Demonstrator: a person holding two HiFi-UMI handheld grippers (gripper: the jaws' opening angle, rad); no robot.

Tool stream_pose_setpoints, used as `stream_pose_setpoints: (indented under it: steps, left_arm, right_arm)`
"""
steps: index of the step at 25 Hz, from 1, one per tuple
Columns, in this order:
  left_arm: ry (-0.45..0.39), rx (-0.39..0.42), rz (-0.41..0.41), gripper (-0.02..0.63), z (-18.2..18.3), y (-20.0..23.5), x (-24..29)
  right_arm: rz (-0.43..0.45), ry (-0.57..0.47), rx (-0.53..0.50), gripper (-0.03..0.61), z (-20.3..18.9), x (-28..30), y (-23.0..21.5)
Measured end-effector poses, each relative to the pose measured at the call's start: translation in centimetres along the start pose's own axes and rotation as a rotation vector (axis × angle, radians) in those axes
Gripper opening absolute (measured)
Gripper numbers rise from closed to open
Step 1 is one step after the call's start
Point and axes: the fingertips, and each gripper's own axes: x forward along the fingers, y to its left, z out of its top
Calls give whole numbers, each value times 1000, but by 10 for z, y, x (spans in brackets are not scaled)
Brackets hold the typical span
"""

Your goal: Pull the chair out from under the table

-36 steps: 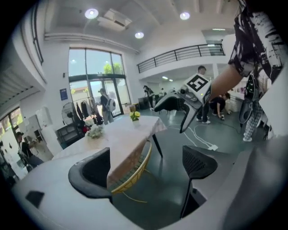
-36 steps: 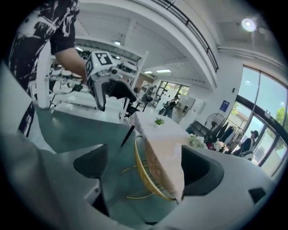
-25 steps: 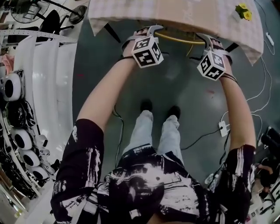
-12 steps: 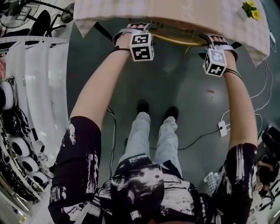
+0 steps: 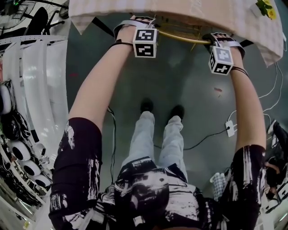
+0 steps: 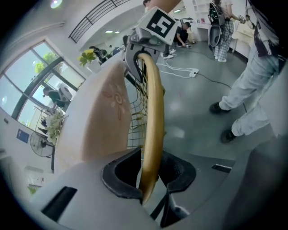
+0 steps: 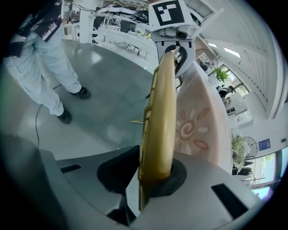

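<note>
Person's patterned shirt closest to the head camera, pale trousers and dark shoes below on the grey floor, with a cable running to a white power strip at the person's right. Both arms reach forward. Left gripper: jaws have just been closing and are now clamped on the gold top rail of the chair, with the rail running straight between the pads. Right gripper: same, jaws have just been closing and now pinch the same gold rail further along. The chair is tucked under the table, rail just at the edge of the hanging checked cloth and wire-mesh back below it; seat hidden. Yellow flowers on the table's far right corner.
</note>
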Motion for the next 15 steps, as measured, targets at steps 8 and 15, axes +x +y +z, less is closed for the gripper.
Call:
stream_pose_setpoints:
  steps: [8,15]
  left_arm:
    - [100,212,-80,21,-5,-13,10]
    - [106,183,-122,18,-5,-14,8]
  right_arm:
    - [75,-16,24,10,1,1,2]
    - [97,-12,38,7,1,1,2]
